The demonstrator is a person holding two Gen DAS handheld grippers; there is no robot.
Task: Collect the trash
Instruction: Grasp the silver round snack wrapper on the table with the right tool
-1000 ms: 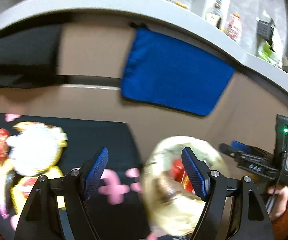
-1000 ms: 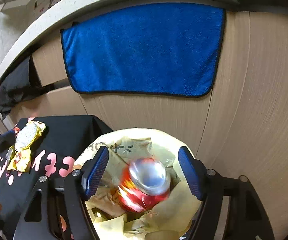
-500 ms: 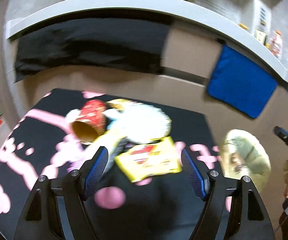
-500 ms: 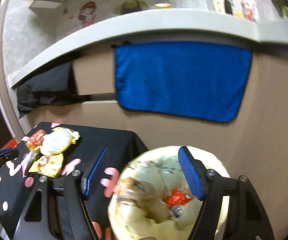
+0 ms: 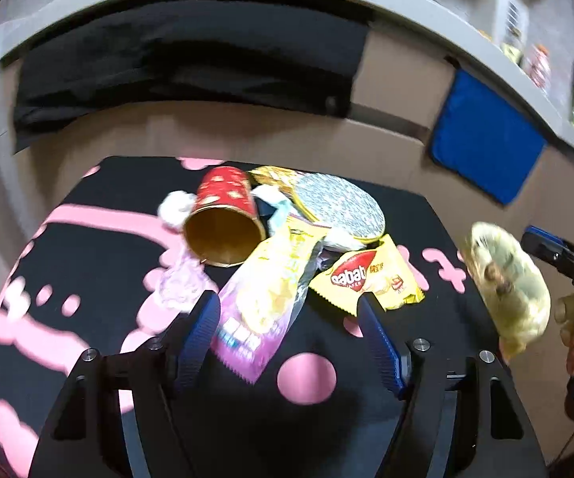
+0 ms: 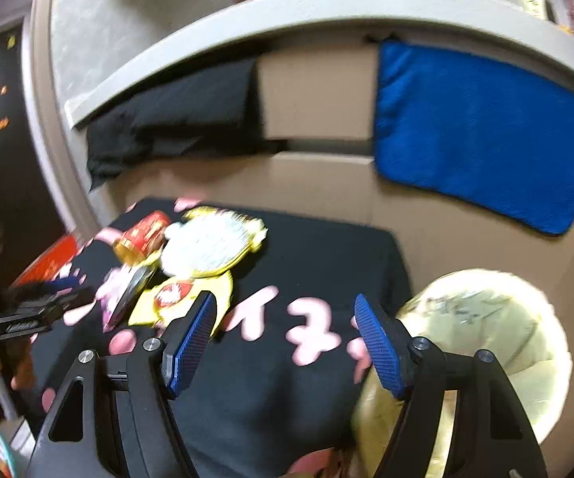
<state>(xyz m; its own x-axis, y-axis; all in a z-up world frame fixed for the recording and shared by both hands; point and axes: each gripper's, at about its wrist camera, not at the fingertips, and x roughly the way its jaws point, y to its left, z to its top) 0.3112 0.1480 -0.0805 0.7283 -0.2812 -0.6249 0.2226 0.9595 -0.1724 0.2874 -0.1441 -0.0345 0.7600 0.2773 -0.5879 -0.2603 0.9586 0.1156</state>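
A pile of trash lies on a black mat with pink marks (image 5: pixel 314 374): a red paper cup (image 5: pixel 223 223) on its side, a silver-lined wrapper (image 5: pixel 338 207), a purple-and-yellow snack bag (image 5: pixel 263 302), a yellow wafer packet (image 5: pixel 370 279) and white crumpled tissue (image 5: pixel 175 207). My left gripper (image 5: pixel 290 338) is open and empty, just above the purple bag. My right gripper (image 6: pixel 287 342) is open and empty over the mat (image 6: pixel 247 390), between the pile (image 6: pixel 191 263) and the yellow-lined trash bin (image 6: pixel 486 338). The bin also shows in the left wrist view (image 5: pixel 510 279).
A beige cabinet front (image 6: pixel 318 183) stands behind the mat under a grey counter edge (image 6: pixel 247 16). A blue towel (image 6: pixel 482 127) and a black cloth (image 6: pixel 175 115) hang from it. The left gripper and hand show at the far left of the right wrist view (image 6: pixel 16 318).
Both grippers have swung left, away from the bin and toward the trash pile. The left gripper has come down close to the purple bag. The can dropped into the bin is out of sight.
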